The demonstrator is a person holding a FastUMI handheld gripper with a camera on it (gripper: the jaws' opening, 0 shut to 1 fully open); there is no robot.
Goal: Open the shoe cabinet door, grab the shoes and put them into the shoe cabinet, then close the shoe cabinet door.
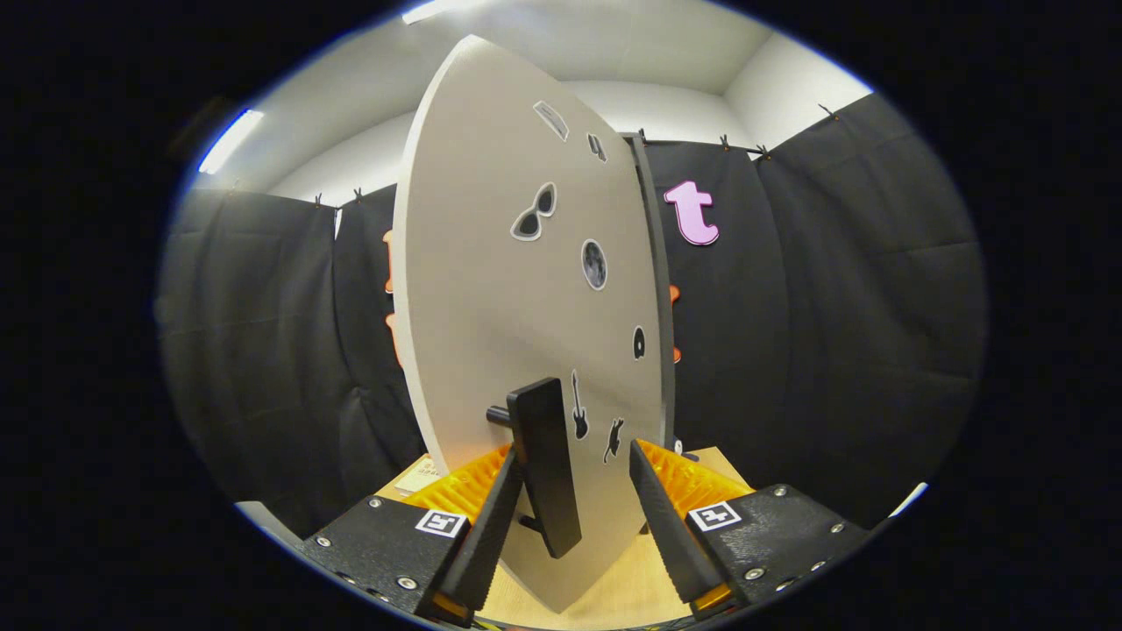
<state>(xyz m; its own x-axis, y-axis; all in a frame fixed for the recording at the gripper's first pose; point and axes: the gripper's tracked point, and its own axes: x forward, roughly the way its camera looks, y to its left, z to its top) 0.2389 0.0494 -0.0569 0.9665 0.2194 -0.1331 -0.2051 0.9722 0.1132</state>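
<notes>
In the gripper view, just ahead of the claw (574, 513), the shoe cabinet door (517, 324) was seen swung partly ajar on the desk (614, 596). Its black handle (545, 464) was placed between the spread fingers, nearer the left one; contact could not be told. Stickers (533, 213) were scattered over the door.

Standing ajar, edge-on: pale shoe cabinet door (491, 289), carrying small dark stickers (594, 264). Projecting between the parted claw (574, 491) fingers, nearest the left one: black bar handle (545, 464).
</notes>
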